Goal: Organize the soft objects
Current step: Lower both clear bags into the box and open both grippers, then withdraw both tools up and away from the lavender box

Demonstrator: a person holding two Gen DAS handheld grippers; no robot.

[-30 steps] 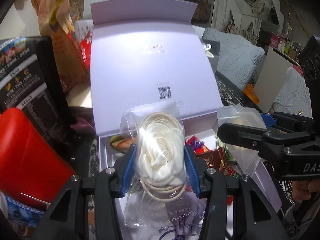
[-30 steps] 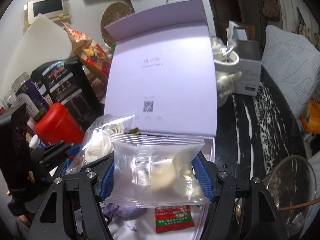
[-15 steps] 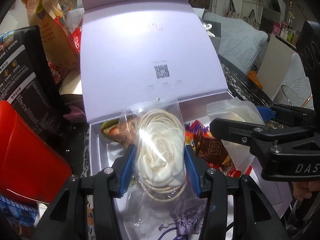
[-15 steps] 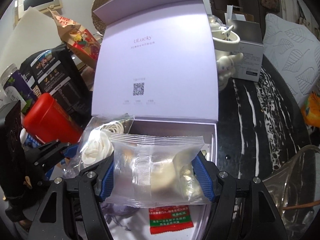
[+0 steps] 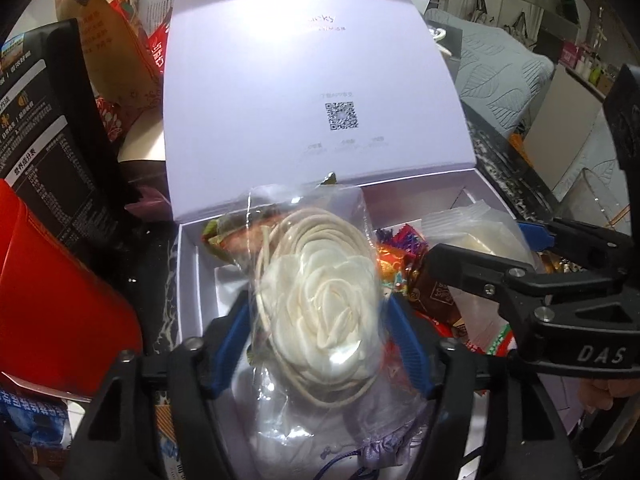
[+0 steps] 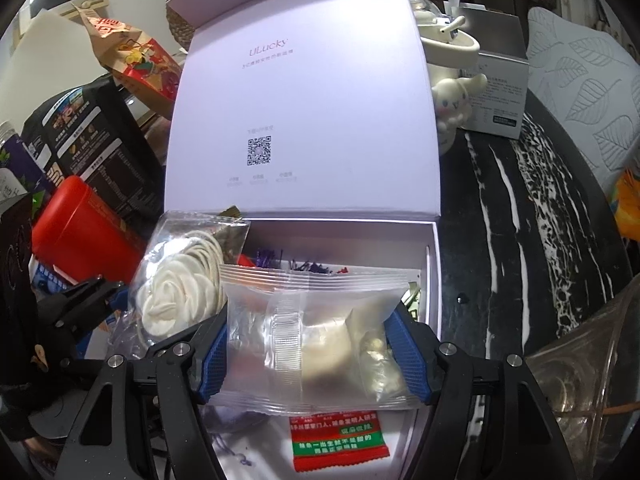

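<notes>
Both grippers have come forward over the box [image 5: 188,280] since a second ago, so its open lid [image 5: 312,92] now fills more of each view. The left gripper [image 5: 316,336] is clamped on a clear bag [image 5: 320,304] holding a white fabric rose with coiled cord, hanging above the box's left half. The right gripper [image 6: 308,344] is clamped on a frosted packet [image 6: 312,320] with a pale round piece inside, held over the box's right half, just beside the rose bag. Below them in the box lie candy wrappers [image 5: 404,256], a red sachet [image 6: 340,440] and a purple pouch [image 5: 380,448]. A red canister [image 6: 80,224] stands left of the box.
</notes>
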